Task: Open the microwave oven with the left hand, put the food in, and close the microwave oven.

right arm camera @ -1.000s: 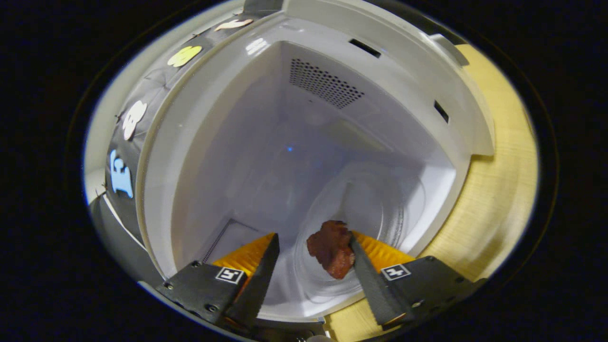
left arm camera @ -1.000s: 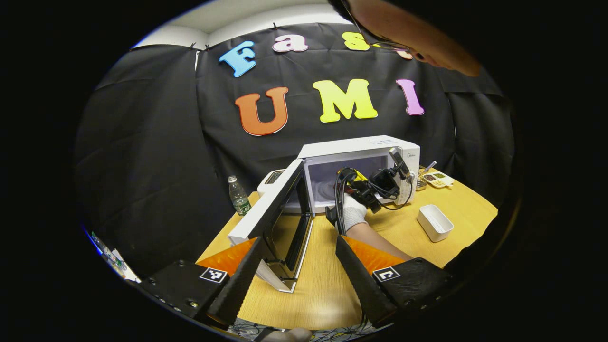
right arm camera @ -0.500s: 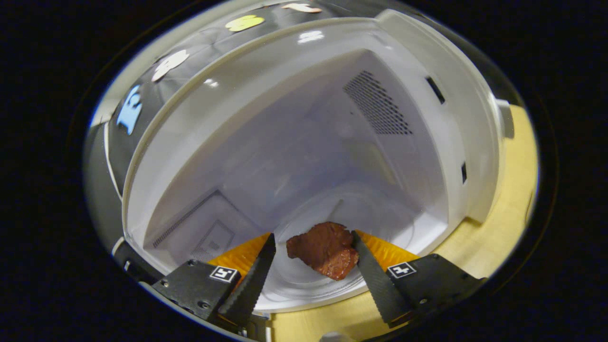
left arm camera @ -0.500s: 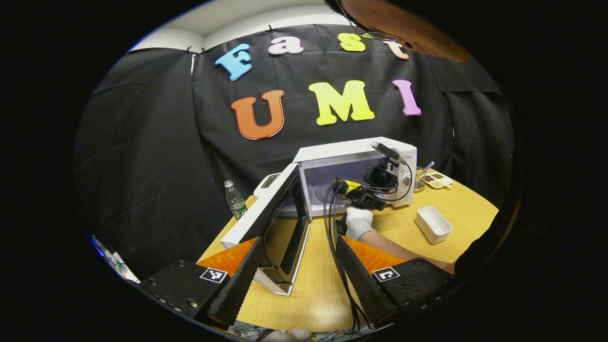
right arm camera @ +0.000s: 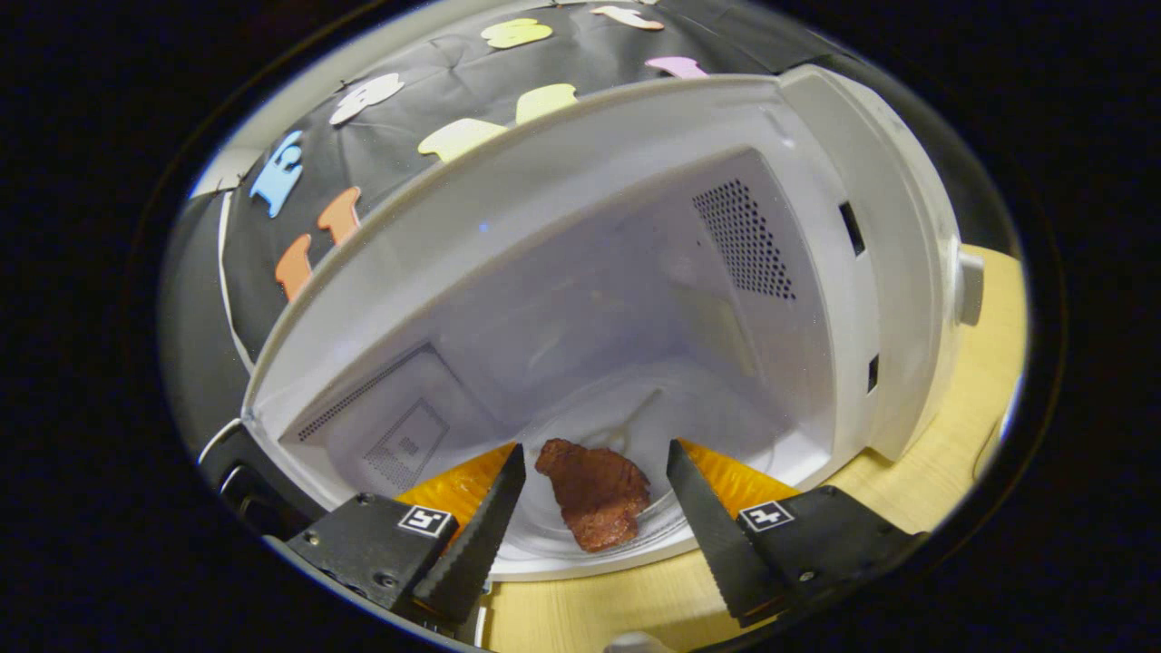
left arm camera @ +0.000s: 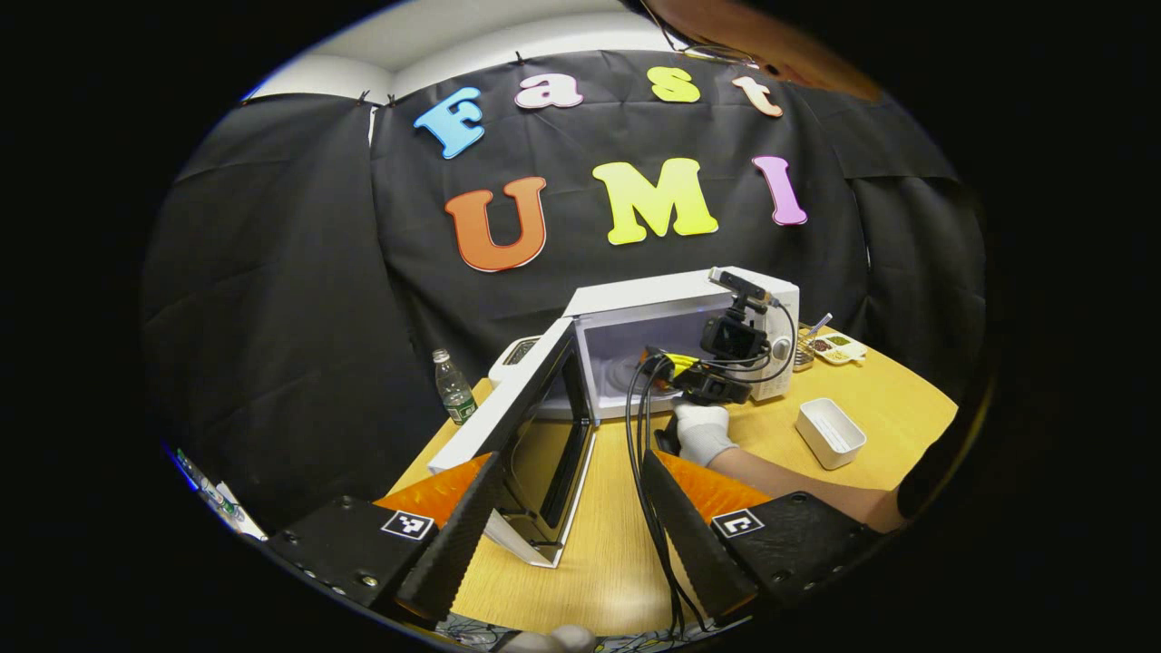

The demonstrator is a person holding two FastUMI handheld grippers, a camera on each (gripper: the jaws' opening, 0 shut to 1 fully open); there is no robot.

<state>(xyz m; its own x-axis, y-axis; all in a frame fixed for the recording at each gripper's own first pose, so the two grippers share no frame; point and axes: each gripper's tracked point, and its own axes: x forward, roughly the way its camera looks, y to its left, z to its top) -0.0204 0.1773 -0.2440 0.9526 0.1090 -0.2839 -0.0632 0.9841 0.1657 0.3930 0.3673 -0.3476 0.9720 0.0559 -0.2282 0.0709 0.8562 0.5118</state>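
**Meat dropped, right gripper backing out**

Left gripper view: the left gripper [left arm camera: 567, 535] hangs wide open and empty over the pale wooden table [left arm camera: 617, 553], just beside the swung-open white microwave door [left arm camera: 512, 413]. Over by the white microwave oven [left arm camera: 685, 340], the right gripper [left arm camera: 680, 376] in its white-gloved hand [left arm camera: 703, 431] has slid back out of the cavity mouth since a second ago.

Right gripper view: the right gripper [right arm camera: 594, 526] is spread apart, holding nothing. The reddish-brown chunk of meat [right arm camera: 594, 494], earlier against the right finger, now lies free on the glass turntable [right arm camera: 667, 535] inside, between the fingers.
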